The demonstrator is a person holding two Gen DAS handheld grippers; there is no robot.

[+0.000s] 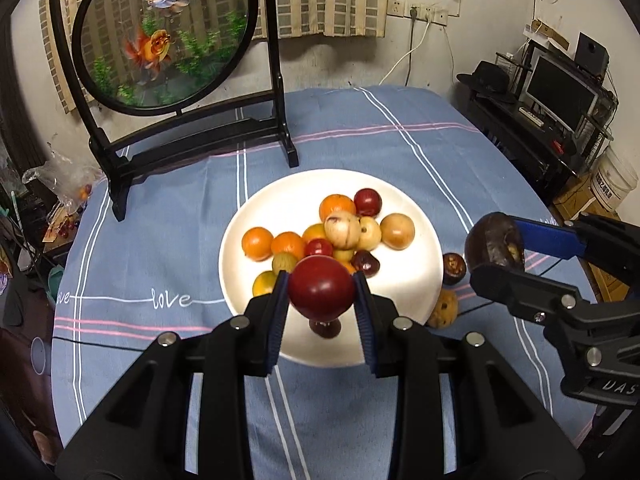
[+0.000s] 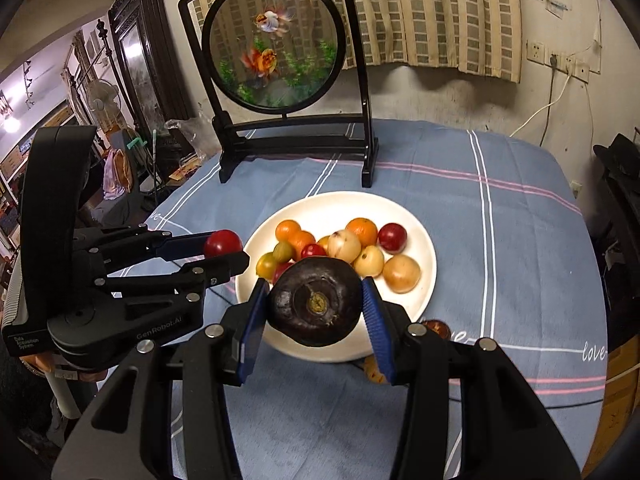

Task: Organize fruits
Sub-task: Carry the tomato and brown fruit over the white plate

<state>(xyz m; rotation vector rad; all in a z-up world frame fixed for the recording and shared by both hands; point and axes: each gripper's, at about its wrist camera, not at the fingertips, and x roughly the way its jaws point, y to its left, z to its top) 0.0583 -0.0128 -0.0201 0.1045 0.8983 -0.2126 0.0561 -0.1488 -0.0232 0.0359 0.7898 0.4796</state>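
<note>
standing at the far left of the blue striped tablecloth (image 1: pixel 360 128), a black-framed goldfish screen (image 1: pixel 160 36) rises behind the white plate (image 1: pixel 248 216) heaped with oranges, red and tan fruits. nearer the camera, the left gripper (image 1: pixel 321 296) is clamped on a round red fruit (image 1: pixel 320 285) held above the plate's near rim, its blue pads pressed to both sides. rightward, the right gripper (image 2: pixel 316 308) is closed on a dark purple mangosteen (image 2: pixel 314 304) above the plate's edge, with another mangosteen (image 1: pixel 454 268) and a brown speckled fruit (image 1: pixel 444 309) lying on the cloth just beside the plate.
</note>
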